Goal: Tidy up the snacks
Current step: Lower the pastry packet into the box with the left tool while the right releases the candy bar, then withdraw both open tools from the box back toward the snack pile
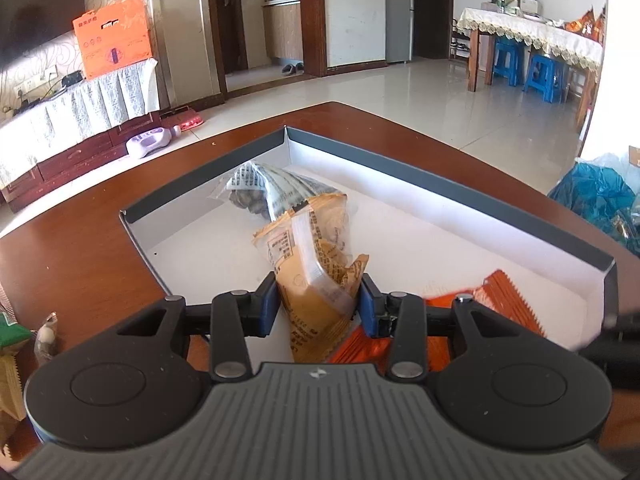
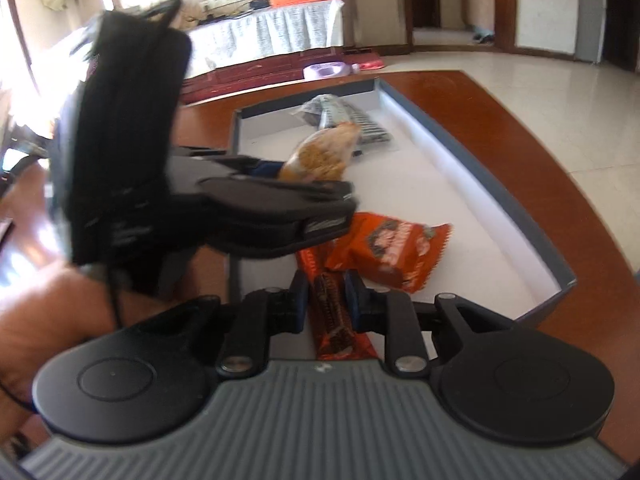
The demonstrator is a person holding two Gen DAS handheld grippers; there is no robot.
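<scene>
My left gripper [image 1: 319, 300] is shut on a yellow-orange snack packet [image 1: 316, 264] and holds it over the white inside of a grey-rimmed box [image 1: 440, 168]. A clear grey packet [image 1: 260, 188] lies at the box's far corner, an orange packet [image 1: 500, 300] at its near right. My right gripper [image 2: 326, 300] is shut on a dark orange snack bar [image 2: 334, 320] at the box's near edge. In the right wrist view the left gripper [image 2: 280, 200] with its yellow packet [image 2: 324, 156] is to the left, above an orange packet [image 2: 388, 252] and the grey packet [image 2: 344, 116].
The box [image 2: 500, 216] sits on a brown wooden table [image 1: 80, 248]. More snack bags [image 1: 12, 352] lie at the table's left edge, a blue plastic bag [image 1: 600, 196] at the right. A TV stand, a dining table and blue stools stand farther back.
</scene>
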